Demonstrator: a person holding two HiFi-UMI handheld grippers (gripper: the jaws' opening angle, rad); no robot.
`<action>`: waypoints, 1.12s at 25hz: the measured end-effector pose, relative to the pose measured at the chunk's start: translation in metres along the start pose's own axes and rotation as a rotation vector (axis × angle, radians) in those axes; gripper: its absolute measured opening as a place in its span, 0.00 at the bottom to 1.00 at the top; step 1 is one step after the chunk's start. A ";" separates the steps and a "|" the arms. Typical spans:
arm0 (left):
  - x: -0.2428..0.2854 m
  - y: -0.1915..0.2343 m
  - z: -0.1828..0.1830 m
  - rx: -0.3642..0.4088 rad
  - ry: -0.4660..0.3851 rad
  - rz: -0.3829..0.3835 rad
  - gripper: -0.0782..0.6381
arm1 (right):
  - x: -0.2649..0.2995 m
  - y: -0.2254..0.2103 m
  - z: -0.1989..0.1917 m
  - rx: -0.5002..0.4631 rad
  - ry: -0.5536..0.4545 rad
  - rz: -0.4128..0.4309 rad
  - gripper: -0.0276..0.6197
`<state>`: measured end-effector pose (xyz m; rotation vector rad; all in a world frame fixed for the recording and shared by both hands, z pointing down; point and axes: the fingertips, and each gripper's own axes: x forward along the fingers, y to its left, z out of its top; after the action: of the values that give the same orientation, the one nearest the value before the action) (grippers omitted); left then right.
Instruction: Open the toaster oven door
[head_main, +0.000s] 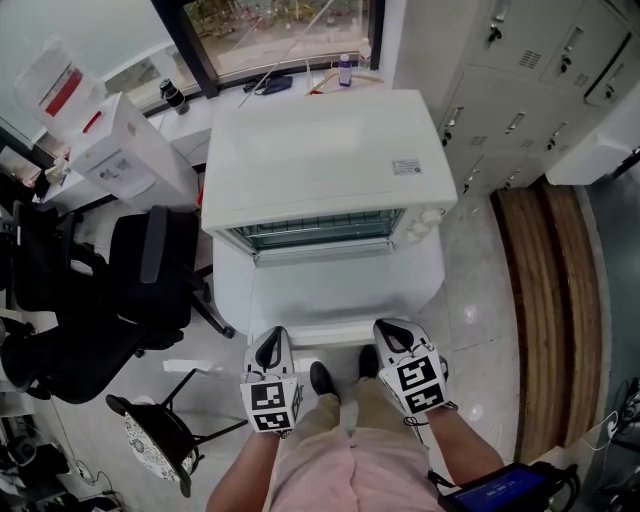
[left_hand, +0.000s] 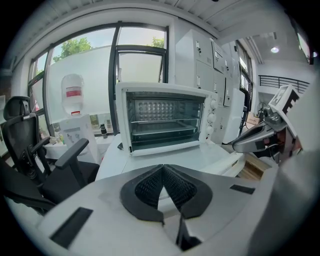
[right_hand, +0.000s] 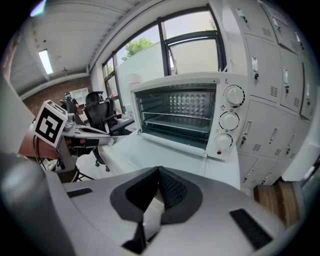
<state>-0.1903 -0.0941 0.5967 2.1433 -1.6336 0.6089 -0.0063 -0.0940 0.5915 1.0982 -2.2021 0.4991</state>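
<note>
A white toaster oven (head_main: 320, 160) stands on a white table in front of me. Its door (head_main: 340, 290) hangs down flat toward me, and the wire rack (head_main: 315, 230) inside shows. Both grippers are held low near my body, short of the door's front edge. My left gripper (head_main: 270, 347) is shut with nothing in it, and its ribbed pads (left_hand: 150, 187) meet at the tips. My right gripper (head_main: 390, 335) is likewise shut and empty. In the right gripper view the oven (right_hand: 180, 117) shows its open cavity, with three knobs (right_hand: 234, 95) on its right side.
A black office chair (head_main: 130, 290) stands to the left of the table, with a stool (head_main: 160, 445) nearer me. Grey lockers (head_main: 530, 70) line the right wall, beside a wooden strip (head_main: 545, 300) on the floor. A water dispenser (head_main: 120, 150) stands at the back left.
</note>
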 end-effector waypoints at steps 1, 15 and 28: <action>0.000 0.000 -0.001 -0.003 0.002 -0.001 0.13 | 0.001 0.000 -0.001 -0.001 0.002 0.001 0.05; 0.010 -0.003 -0.024 -0.028 0.043 -0.016 0.13 | 0.010 0.001 -0.024 0.006 0.046 0.011 0.05; 0.016 -0.007 -0.040 -0.046 0.061 -0.038 0.13 | 0.017 0.001 -0.040 0.025 0.066 0.013 0.05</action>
<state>-0.1841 -0.0833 0.6388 2.0977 -1.5561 0.6133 -0.0008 -0.0805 0.6326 1.0661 -2.1519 0.5617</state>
